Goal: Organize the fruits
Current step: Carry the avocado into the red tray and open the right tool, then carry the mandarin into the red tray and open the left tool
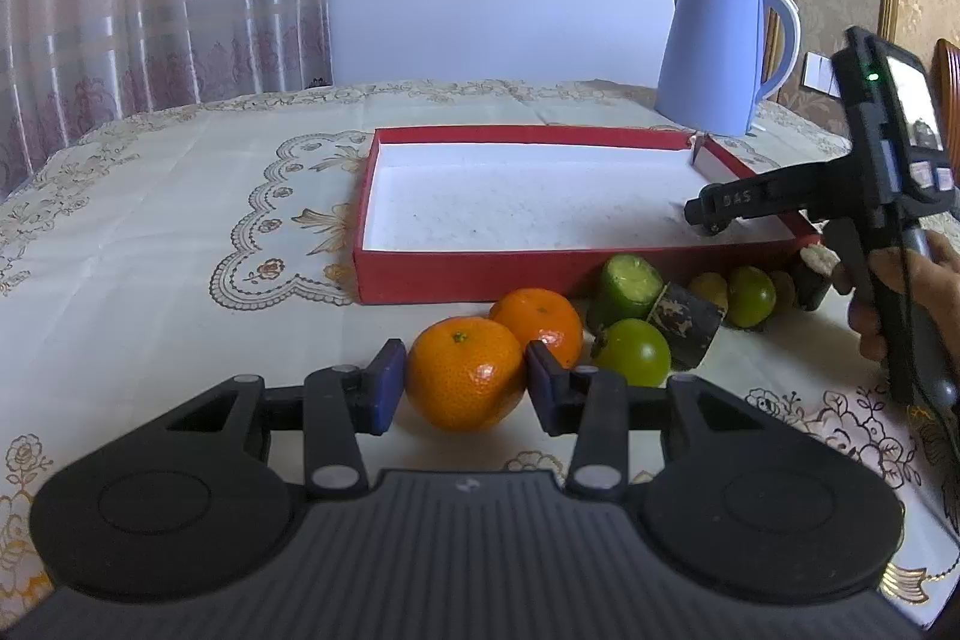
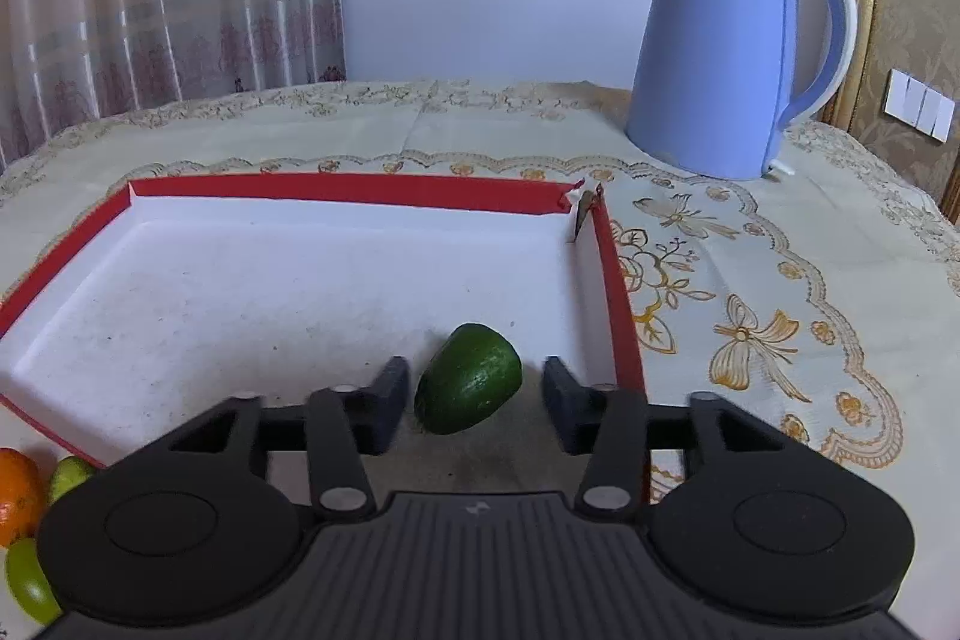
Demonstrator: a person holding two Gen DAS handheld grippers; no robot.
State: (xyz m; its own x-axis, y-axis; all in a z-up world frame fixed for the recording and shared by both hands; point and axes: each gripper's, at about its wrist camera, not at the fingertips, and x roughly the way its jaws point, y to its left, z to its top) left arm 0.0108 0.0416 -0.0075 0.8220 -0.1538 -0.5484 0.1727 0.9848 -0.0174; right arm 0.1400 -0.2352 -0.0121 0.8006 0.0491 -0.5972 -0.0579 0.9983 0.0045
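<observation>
A floral tablecloth (image 1: 180, 232) covers the table. My left gripper (image 1: 463, 379) has its pads pressed against the near orange (image 1: 465, 373), just before the red box (image 1: 474, 274). My right gripper (image 2: 474, 394) is spread wide around a green cucumber piece (image 2: 469, 378) lying inside the box.
</observation>
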